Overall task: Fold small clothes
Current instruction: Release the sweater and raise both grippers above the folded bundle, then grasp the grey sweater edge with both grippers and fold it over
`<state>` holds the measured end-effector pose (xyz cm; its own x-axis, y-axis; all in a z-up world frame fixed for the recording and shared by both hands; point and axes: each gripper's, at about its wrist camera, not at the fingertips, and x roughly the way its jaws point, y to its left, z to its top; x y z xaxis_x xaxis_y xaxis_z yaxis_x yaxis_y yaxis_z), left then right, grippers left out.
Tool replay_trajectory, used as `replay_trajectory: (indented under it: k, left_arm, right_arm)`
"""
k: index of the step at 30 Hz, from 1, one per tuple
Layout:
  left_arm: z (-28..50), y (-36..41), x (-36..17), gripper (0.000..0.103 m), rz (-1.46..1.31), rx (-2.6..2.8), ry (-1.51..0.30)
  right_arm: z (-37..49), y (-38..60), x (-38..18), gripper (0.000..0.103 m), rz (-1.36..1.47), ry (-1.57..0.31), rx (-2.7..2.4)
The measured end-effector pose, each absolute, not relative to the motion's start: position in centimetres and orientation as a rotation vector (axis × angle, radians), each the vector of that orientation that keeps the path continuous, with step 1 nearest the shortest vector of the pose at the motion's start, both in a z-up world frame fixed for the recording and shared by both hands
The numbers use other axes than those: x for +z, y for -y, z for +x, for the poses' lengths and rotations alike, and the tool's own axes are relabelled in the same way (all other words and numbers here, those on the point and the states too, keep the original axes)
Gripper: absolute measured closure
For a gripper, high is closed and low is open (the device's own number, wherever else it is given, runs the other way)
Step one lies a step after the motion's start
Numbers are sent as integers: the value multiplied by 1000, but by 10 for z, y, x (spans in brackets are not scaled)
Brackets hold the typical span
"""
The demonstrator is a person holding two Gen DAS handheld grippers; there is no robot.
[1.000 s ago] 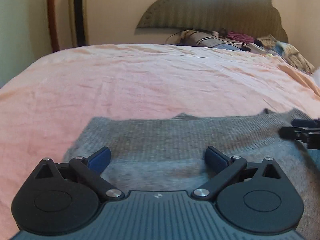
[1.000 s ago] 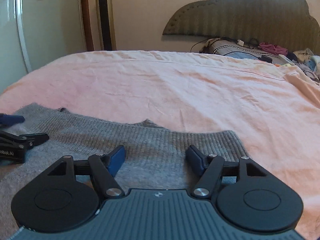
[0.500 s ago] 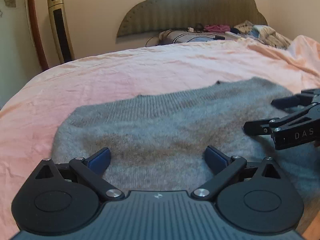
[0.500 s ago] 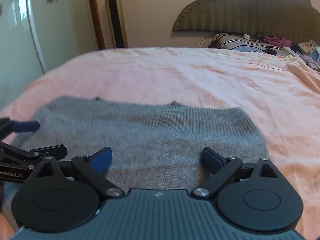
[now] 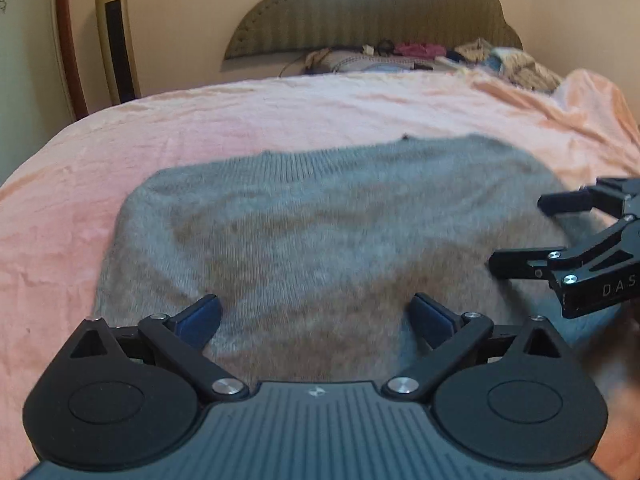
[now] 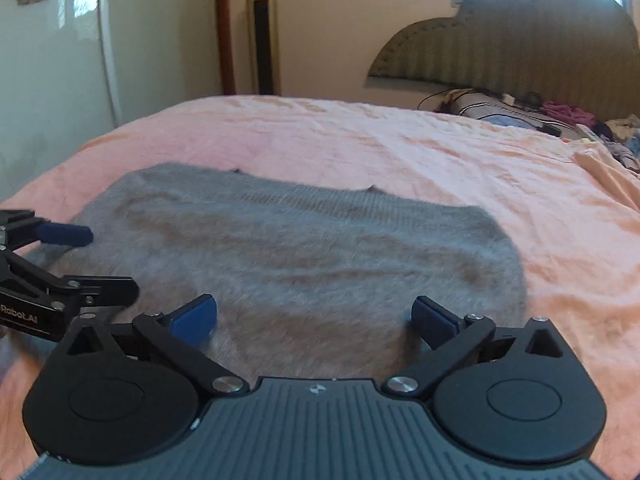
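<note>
A grey knit garment [image 5: 320, 232] lies spread flat on the pink bed sheet [image 5: 280, 112]; it also shows in the right wrist view [image 6: 304, 248]. My left gripper [image 5: 316, 316] is open and empty, just above the garment's near edge. My right gripper [image 6: 314, 316] is open and empty too, over the near edge. The right gripper shows at the right of the left wrist view [image 5: 520, 232], over the garment's right side. The left gripper shows at the left of the right wrist view [image 6: 100, 260].
A padded headboard [image 5: 372, 16] stands at the far end, with a pile of clothes and a pillow [image 5: 420, 56] below it. A tall tower fan [image 5: 116, 36] stands by the wall on the left. The sheet is bunched at the far right [image 5: 592, 96].
Both grippers have pulled back and risen, so more of the garment shows in front of them. The right gripper's jaws have opened wider. The garment now lies flat.
</note>
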<state>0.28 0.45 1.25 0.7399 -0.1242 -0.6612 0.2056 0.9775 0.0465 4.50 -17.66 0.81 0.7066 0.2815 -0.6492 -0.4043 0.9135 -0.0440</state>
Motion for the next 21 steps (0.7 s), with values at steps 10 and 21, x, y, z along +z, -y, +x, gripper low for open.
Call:
replay_trajectory:
  k: [10, 21]
  left_arm:
    - [0, -16, 10, 0, 124, -185, -697]
    - [-3, -17, 11, 0, 121, -179, -686]
  right_arm:
    - [31, 203, 20, 1, -169, -698, 307]
    - [15, 221, 6, 0, -175, -682, 390]
